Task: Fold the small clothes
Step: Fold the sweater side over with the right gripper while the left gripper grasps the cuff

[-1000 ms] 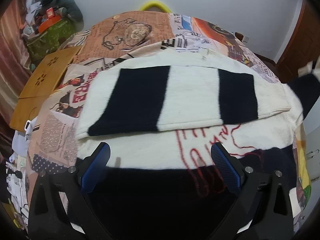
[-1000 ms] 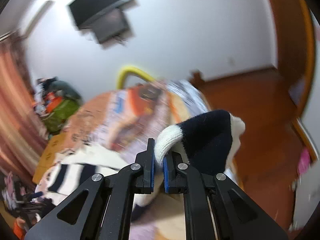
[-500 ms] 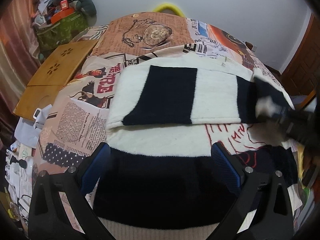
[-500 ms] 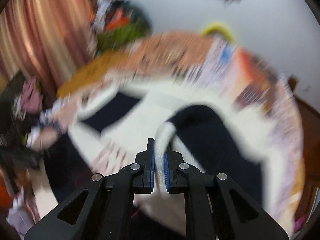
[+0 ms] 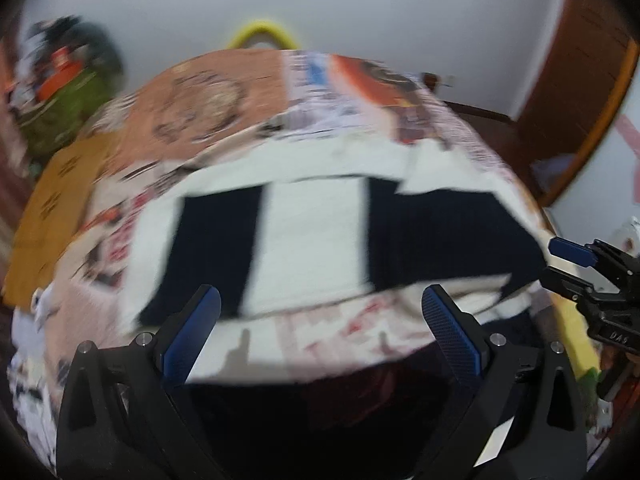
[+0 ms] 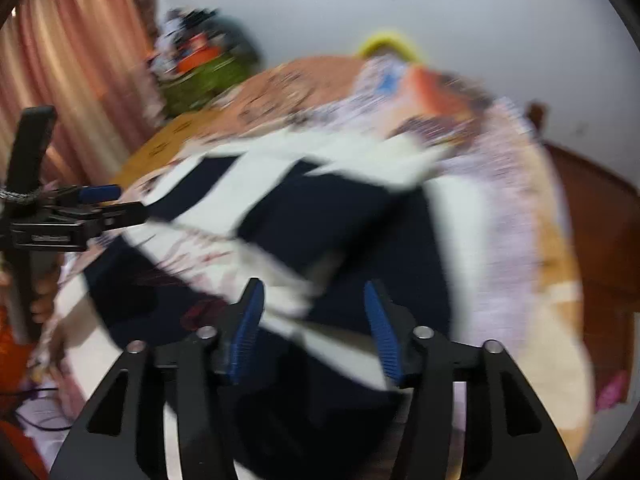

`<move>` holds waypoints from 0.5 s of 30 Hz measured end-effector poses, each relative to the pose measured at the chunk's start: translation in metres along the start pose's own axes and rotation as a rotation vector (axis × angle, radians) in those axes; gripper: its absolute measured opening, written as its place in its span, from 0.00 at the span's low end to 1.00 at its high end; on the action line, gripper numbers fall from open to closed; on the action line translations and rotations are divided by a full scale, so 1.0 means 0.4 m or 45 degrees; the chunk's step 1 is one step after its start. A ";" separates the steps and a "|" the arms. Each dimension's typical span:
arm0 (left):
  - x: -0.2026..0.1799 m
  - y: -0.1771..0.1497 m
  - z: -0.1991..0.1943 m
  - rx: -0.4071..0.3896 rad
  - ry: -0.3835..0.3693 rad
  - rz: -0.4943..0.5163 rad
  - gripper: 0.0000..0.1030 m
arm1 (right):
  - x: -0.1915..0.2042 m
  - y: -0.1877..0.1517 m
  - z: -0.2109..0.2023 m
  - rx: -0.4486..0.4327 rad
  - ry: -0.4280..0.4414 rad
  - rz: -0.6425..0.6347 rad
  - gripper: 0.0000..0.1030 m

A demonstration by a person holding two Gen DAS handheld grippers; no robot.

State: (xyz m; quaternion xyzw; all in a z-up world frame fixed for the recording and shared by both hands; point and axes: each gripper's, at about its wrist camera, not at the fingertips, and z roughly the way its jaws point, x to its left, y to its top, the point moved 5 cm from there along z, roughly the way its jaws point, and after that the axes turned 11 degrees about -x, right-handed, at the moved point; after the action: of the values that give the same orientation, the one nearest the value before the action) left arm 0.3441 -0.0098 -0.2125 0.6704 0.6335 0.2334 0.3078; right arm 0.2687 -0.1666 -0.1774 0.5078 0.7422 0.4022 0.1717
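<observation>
**Sleeve dropped, both hand-held grippers empty**

Right hand-held gripper (image 6: 314, 332) has just been opening, its blue pads now spread with nothing pinched between them, sitting low center in its own view just over the sweater (image 6: 340, 216). Left hand-held gripper (image 5: 320, 334) is spread wide too, bottom of its frame, not grabbing anything. The black and white striped sweater lies flat on the bed (image 5: 224, 92) with its patchwork print cover, both sleeves folded across the chest, filling the middle of both views. Pretty blurry. Yellow hoop (image 5: 262, 34) behind the bed at top center, curtain (image 6: 76, 64) upper left in the right view.
</observation>
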 end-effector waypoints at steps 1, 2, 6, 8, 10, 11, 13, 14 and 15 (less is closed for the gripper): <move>-0.025 0.018 0.020 0.007 -0.003 0.016 0.99 | -0.015 0.000 -0.011 -0.014 -0.015 0.008 0.50; -0.051 0.036 0.043 0.011 -0.017 0.042 0.99 | -0.039 0.000 -0.021 -0.028 -0.039 0.027 0.50; -0.119 0.091 0.151 0.053 0.002 0.134 0.99 | -0.092 -0.006 -0.032 -0.061 -0.093 0.086 0.50; -0.148 0.113 0.208 0.069 0.013 0.186 0.99 | -0.105 -0.010 -0.027 -0.068 -0.093 0.105 0.50; -0.171 0.133 0.265 0.100 0.020 0.224 0.99 | -0.114 -0.015 -0.018 -0.073 -0.091 0.120 0.50; -0.176 0.140 0.287 0.119 0.014 0.222 0.99 | -0.119 -0.018 -0.012 -0.071 -0.094 0.123 0.50; -0.191 0.161 0.339 0.148 -0.014 0.203 0.99 | -0.130 -0.029 -0.007 -0.068 -0.102 0.125 0.50; -0.197 0.170 0.359 0.155 -0.030 0.188 0.99 | -0.132 -0.033 -0.001 -0.065 -0.100 0.126 0.50; -0.204 0.179 0.381 0.168 -0.051 0.175 0.99 | -0.135 -0.037 0.008 -0.059 -0.094 0.127 0.50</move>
State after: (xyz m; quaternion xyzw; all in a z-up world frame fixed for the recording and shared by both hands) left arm 0.4945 -0.1093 -0.2624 0.7356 0.5939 0.1983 0.2587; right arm 0.2845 -0.2158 -0.1991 0.5546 0.6996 0.4084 0.1904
